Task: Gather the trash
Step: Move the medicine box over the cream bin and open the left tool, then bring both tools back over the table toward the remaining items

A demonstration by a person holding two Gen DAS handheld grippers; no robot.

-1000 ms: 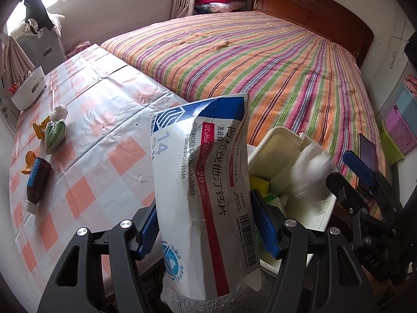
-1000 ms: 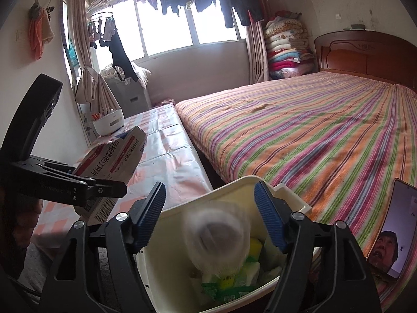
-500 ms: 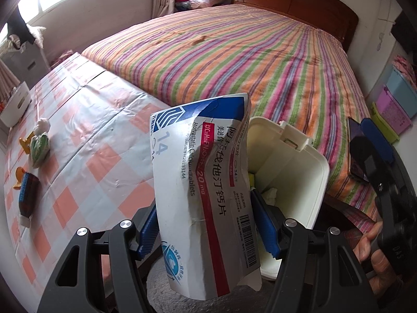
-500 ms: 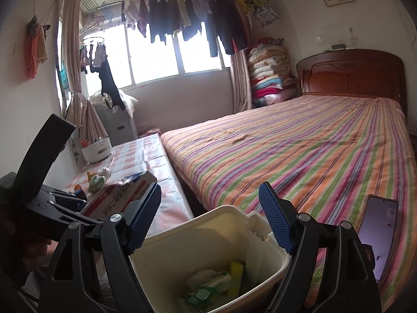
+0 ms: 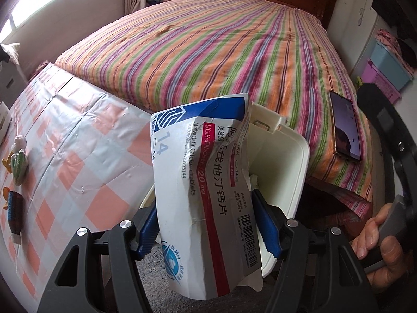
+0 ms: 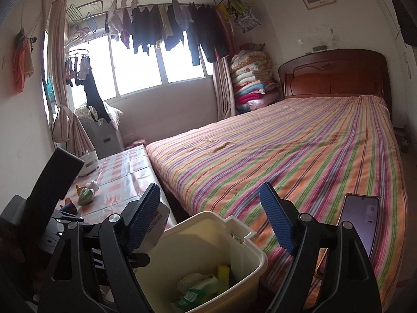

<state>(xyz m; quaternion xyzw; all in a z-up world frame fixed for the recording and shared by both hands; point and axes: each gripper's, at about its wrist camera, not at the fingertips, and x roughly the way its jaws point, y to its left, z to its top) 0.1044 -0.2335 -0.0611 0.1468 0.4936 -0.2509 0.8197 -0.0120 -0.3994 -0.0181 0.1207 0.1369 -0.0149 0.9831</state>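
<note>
Trash run partly done: some litter binned, a medicine box in hand, more left on the surface.

The cream bin point(image 6: 208, 250) sits at the foot of the striped bed point(image 6: 299, 156) and already holds a yellow sponge, a green wrapper and crumpled paper. The surface point(image 5: 78, 143) beside it, under a pink checked cloth, carries a few small items at its far edge, among them a dark bottle point(image 5: 14, 214) and a green packet point(image 5: 19, 160), likely next. The left tongs point(image 5: 206, 224) are clamped on a crushed medicine box point(image 5: 203, 182) held just over the bin's near rim, ready to drop. It reads "Atorvastatin Calcium Tablets", "20 mg", "14", with Chinese characters and a barcode. The right tongs point(image 6: 211, 214) gape wide and empty above the bin.
</note>
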